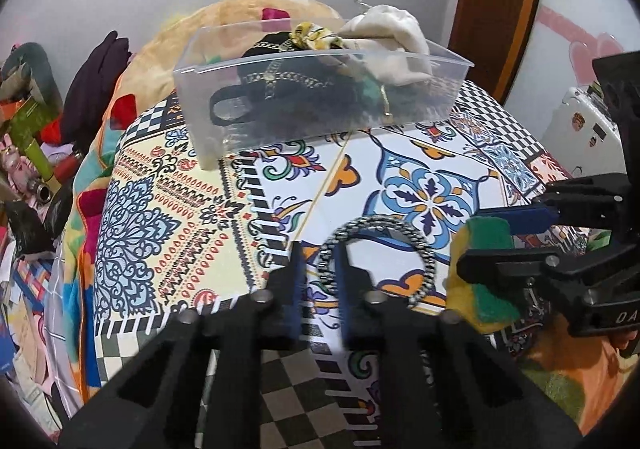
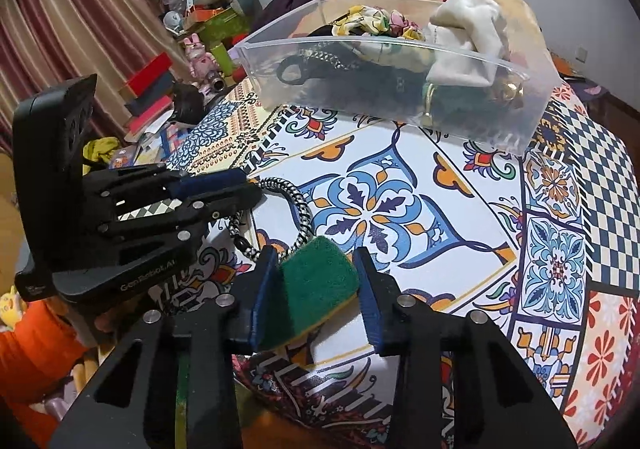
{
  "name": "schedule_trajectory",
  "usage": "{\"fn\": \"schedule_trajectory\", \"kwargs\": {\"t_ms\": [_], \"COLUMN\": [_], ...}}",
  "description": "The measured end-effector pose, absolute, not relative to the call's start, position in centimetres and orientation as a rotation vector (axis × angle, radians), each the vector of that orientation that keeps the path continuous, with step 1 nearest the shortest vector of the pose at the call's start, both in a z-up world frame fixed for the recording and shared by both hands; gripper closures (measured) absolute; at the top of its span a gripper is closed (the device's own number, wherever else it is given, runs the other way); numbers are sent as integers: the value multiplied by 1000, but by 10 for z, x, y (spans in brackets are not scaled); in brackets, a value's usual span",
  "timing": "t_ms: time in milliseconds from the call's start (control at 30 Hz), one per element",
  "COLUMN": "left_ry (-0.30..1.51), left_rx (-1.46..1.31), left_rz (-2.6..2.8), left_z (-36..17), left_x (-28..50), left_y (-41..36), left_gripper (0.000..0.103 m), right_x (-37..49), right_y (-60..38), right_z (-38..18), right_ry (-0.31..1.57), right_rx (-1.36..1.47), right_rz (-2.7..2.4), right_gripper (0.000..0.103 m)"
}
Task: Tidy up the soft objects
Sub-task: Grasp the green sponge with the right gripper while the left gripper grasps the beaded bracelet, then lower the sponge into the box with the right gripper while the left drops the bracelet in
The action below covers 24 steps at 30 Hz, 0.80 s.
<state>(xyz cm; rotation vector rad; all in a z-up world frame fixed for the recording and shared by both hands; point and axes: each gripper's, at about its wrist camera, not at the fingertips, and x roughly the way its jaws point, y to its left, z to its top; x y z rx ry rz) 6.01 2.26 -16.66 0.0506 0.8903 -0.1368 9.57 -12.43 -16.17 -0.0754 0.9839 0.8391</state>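
A black-and-white braided cord loop (image 1: 404, 239) lies on the patterned tablecloth (image 1: 180, 217); it also shows in the right wrist view (image 2: 298, 205). My left gripper (image 1: 318, 269) has its fingers on either side of the loop's left part, jaws narrow. My right gripper (image 2: 316, 285) straddles a green-and-yellow sponge (image 2: 316, 281), which rests on the table; the left pad touches it, the right pad stands a little off. The sponge also shows in the left wrist view (image 1: 486, 261). A clear plastic bin (image 1: 440, 89) at the back holds a white cloth bag (image 1: 396, 37), a floral scrunchie (image 1: 316, 35) and dark items.
The table drops off at the left into a cluttered floor with boxes and toys (image 2: 200, 37). A beige cushion (image 1: 160, 61) sits behind the bin. A brown door frame (image 1: 500, 1) and a white appliance (image 1: 584, 121) stand at the right.
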Motion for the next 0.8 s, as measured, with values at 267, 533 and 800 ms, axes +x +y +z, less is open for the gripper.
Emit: {"fn": "schedule_trajectory", "kwargs": {"t_ms": [267,533,800], "left_ry": [873,771,659], "left_rx": [32,18,-9], "left_rz": [-134,-111,-85], "left_z": [-160,-124,-83], "left_x": [58,59,79], "left_y": [25,34,43], "left_gripper": [97,98,98], "right_x": [101,118,144], "right_y": [-133,-148,-149], "right_z": [-151,-124,-81], "right_ry": [935,851,702], "right_rx": [-67,-53,-44], "right_rz": [793,732,671], "right_gripper": [75,76,76]}}
